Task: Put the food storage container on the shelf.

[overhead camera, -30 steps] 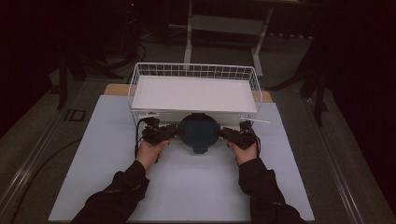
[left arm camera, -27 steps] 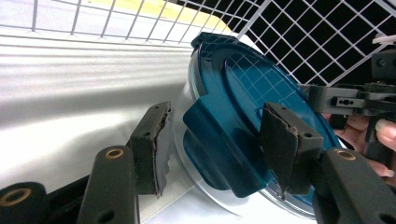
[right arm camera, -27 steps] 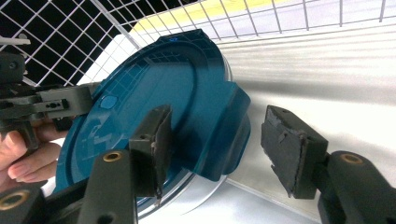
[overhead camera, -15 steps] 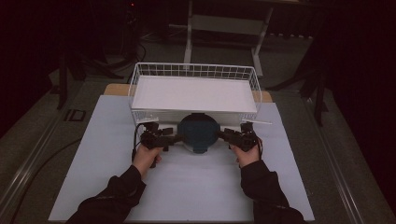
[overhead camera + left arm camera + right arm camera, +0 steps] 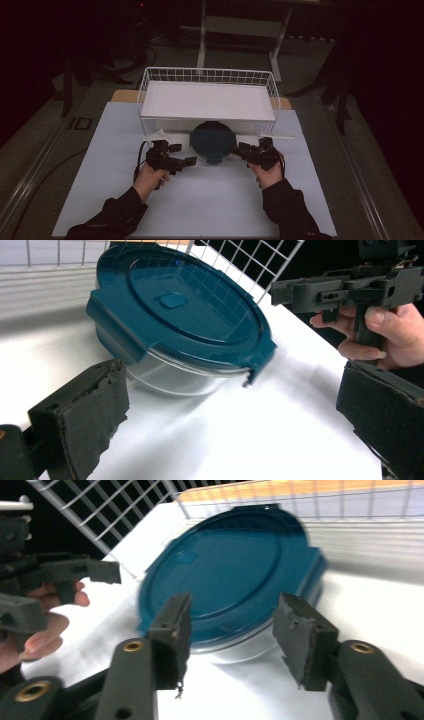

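High view: the white worktop carries a white wire basket at the far side, and just in front of its near wall sits a round glass container with a teal snap-on lid, between the two hands. I'd judge it fairly heavy for its size, rigid, breakable if dropped, and slick along the clear glass wall; the lid's rim and its side tabs look like the surest places to grip, from opposite sides. The left hand-held gripper has just been opening: its jaws stand spread wide with nothing between them, the container lying a little beyond. The right hand-held gripper has just been narrowing, yet its pads remain apart, clear of the lid's edge.
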